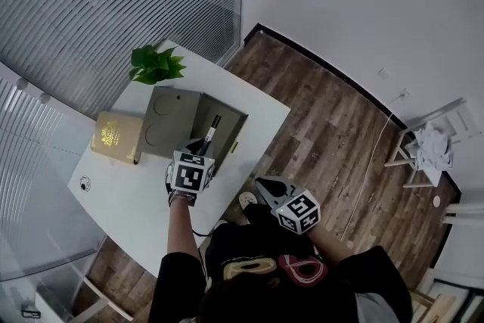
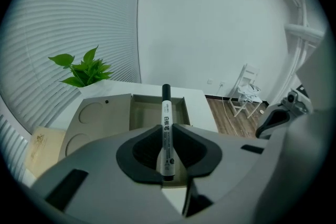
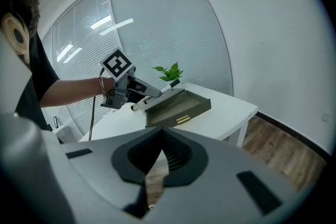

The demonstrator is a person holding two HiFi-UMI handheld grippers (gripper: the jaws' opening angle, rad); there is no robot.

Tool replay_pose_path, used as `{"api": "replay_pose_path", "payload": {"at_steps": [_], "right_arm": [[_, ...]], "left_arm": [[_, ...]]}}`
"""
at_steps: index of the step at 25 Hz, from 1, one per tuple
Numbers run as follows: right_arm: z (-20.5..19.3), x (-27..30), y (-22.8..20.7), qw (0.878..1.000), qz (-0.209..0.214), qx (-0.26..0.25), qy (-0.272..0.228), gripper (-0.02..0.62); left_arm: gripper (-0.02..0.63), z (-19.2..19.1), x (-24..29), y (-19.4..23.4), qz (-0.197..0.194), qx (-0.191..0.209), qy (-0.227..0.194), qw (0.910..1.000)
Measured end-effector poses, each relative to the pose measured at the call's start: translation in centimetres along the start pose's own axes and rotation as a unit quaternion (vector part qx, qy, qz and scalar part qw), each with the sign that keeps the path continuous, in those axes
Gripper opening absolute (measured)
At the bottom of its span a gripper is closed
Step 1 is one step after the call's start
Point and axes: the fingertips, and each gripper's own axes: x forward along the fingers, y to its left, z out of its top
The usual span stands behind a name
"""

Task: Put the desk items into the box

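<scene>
Left gripper [image 2: 167,139] pinches the marker [image 2: 166,105] at frame centre, tip over the open box [image 2: 149,98]; placing step; right gripper [image 3: 160,134] pressed together, empty; next move probably needs lowering, then release.

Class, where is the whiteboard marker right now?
In the left gripper view, the marker is clamped in the left tongs, pointing over the open box.

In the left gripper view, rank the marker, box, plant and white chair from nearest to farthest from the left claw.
1. Marker, clamped in the left claw.
2. Box, open, just ahead.
3. Plant, far left, beyond the box.
4. White chair, right, on the floor.
</scene>
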Motion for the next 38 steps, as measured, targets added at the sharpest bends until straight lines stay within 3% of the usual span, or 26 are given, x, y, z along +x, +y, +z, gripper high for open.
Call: {"api": "replay_pose_path", "payload": {"at_steps": [6, 16, 30, 38], "right_arm": [[-0.2, -0.2, -1.8, 1.000, -0.009, 0.011, 0.002, 0.008], [0.1, 0.1, -3.5, 1.000, -0.011, 0.021, 0.004, 0.008], [2.4, 3.3, -2.3, 0.999, 0.036, -0.021, 0.010, 0.008], [2.7, 4.1, -3.3, 0.999, 0.028, -0.020, 0.020, 0.008]], "left_arm": [[0.075, -0.4, 2.4, 0.4, 0.008, 0.019, 0.025, 0.9995], [0.075, -0.8, 5.1, 1.0, 0.010, 0.014, 0.059, 0.9981], [0.075, -2.1, 8.6, 1.7, 0.005, -0.007, 0.124, 0.9922], [0.075, -2.1, 10.5, 1.3, -0.010, -0.010, 0.134, 0.9909]]}}
